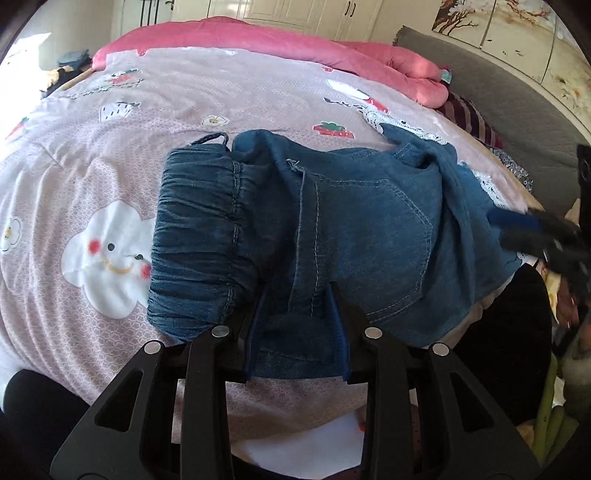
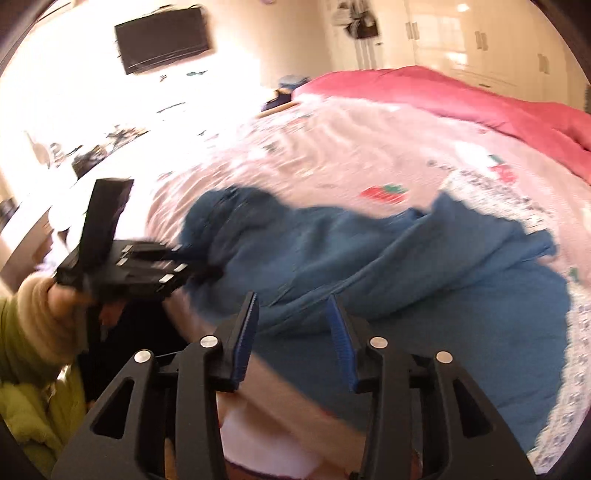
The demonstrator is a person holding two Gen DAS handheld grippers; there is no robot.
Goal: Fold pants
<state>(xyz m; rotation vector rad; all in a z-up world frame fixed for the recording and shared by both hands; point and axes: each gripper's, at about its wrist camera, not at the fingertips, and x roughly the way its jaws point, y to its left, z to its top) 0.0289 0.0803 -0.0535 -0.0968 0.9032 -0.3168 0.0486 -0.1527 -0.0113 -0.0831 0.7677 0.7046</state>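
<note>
Bedroom, daylight strong from the left. We see a bed [image 1: 110, 177] under a pale lilac cover [image 1: 221, 96] printed with clouds and strawberries, with a pink quilt [image 1: 258, 40] bunched along its far edge. White cupboards [image 1: 295, 11] stand against the far wall, and a grey headboard [image 1: 498, 96] runs down the right side.

Blue denim pants [image 1: 369, 214] lie on the cover at the near edge of the bed, gathered elastic waistband [image 1: 195, 236] to the left, seat pocket in the middle, legs trailing off to the right over white lace trim.

Our left gripper [image 1: 297, 295] is low over the near edge of the pants. Its jaws stand apart, denim lying between the blue pads; we cannot tell whether the pads press on the cloth.

To the right, the right gripper [image 1: 532, 229] appears blurred at the trailing leg. From its own camera the right gripper [image 2: 293, 302] has its jaws apart, hovering over the blurred pants [image 2: 406, 266] and holding nothing. In that view the left gripper [image 2: 207, 266] sits at the left end of the pants, held by a hand [image 2: 59, 299] in a cream cuff.
</note>
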